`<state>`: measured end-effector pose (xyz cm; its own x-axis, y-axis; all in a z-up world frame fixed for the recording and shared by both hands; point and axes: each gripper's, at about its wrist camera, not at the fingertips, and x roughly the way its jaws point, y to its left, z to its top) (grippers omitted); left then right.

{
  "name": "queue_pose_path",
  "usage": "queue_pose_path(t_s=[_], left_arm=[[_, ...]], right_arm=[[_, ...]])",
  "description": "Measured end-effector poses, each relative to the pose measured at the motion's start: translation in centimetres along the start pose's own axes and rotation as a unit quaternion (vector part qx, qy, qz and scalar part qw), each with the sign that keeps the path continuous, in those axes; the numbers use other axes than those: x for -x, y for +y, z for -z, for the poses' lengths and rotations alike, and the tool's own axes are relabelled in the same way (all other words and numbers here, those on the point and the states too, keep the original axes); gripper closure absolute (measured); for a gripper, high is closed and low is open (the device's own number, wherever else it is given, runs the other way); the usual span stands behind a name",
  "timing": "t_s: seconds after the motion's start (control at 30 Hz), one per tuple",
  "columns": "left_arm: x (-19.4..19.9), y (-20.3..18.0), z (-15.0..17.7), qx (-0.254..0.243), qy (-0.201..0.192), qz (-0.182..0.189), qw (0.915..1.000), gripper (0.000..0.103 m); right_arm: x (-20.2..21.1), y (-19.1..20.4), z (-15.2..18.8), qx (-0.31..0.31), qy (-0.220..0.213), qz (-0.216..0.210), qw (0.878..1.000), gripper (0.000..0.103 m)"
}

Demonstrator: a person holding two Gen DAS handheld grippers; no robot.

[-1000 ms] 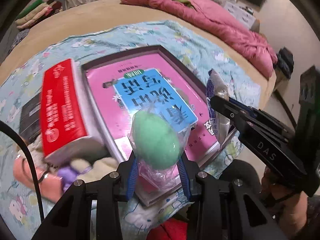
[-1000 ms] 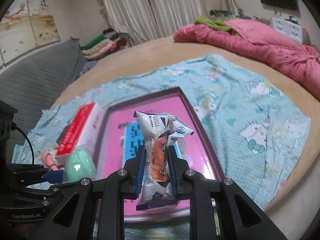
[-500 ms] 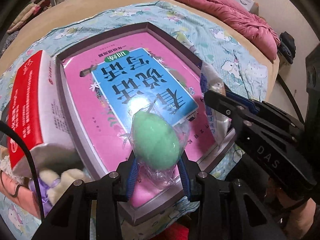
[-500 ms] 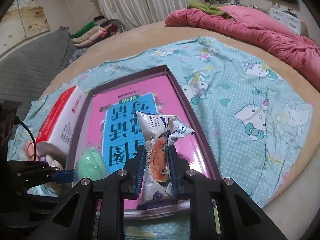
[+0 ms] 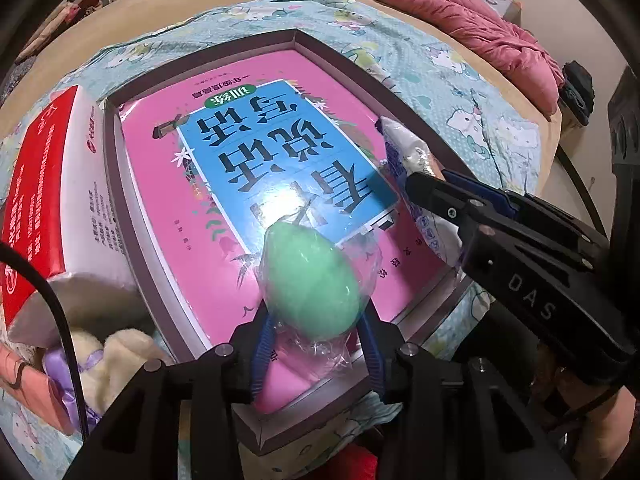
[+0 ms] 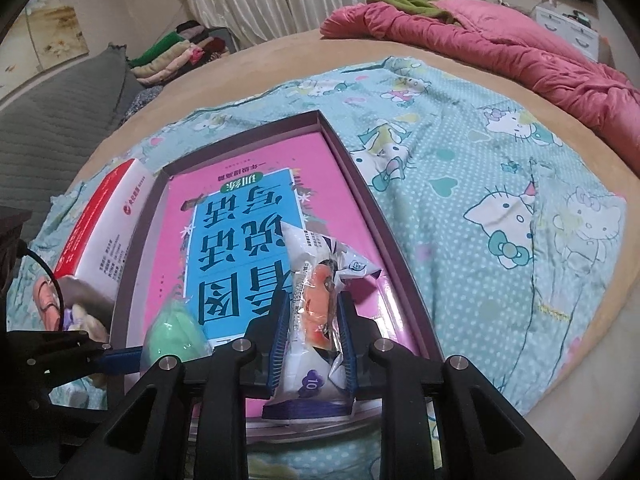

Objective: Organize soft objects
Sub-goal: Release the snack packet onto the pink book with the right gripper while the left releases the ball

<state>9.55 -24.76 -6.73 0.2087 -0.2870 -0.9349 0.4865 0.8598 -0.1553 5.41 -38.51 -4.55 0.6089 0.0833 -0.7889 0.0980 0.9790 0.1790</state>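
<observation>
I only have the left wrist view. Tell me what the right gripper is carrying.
Observer: The right gripper is shut on a white snack packet with something orange showing through its clear window.
Operator: Report where that packet sits over the box.
Observer: It hangs above the pink book near the right wall of the purple box.
Operator: Describe the room to the left.
Observer: Folded clothes are stacked beside a grey quilted surface, with curtains behind.

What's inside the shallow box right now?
Only a pink book lies flat in the box, filling most of it. Anything beneath the book is covered.
</observation>
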Motion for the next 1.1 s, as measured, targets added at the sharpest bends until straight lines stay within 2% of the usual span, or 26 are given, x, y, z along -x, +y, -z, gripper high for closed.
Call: queue_pose_path(t_s=[0.1,0.33,0.43,0.57,0.77,1.03,1.1], left_arm=[[0.0,0.2,0.0,0.005,-0.001,0.003,1.0000,0.062],[0.1,0.2,0.1,0.005,-0.001,-0.005,1.0000,0.060],[0.3,0.3,0.2,0.007,-0.002,-0.007,0.9999,0.060],[0.6,0.4,0.4,0.008,-0.005,-0.005,0.9999,0.051],[1.4,0.4,0.4,0.008,-0.015,-0.005,0.9998,0.050],[3.5,0.4,1.1,0.007,-0.036,-0.006,0.9993,0.042],[4.4,0.5,1.5,0.010,-0.047,-0.008,0.9988,0.037]], right_arm=[[0.1,0.0,0.0,-0.001,-0.001,-0.002,1.000,0.067],[0.4,0.0,0.0,-0.005,-0.008,-0.003,1.000,0.066],[0.6,-0.1,0.0,-0.006,-0.013,-0.003,1.000,0.062],[0.9,-0.2,0.0,-0.009,-0.018,0.000,1.000,0.058],[1.3,-0.3,-0.1,-0.015,-0.027,0.000,1.000,0.051],[1.7,-0.5,-0.1,-0.018,-0.038,0.000,0.999,0.046],[1.9,-0.5,-0.1,-0.019,-0.041,0.000,0.999,0.045]])
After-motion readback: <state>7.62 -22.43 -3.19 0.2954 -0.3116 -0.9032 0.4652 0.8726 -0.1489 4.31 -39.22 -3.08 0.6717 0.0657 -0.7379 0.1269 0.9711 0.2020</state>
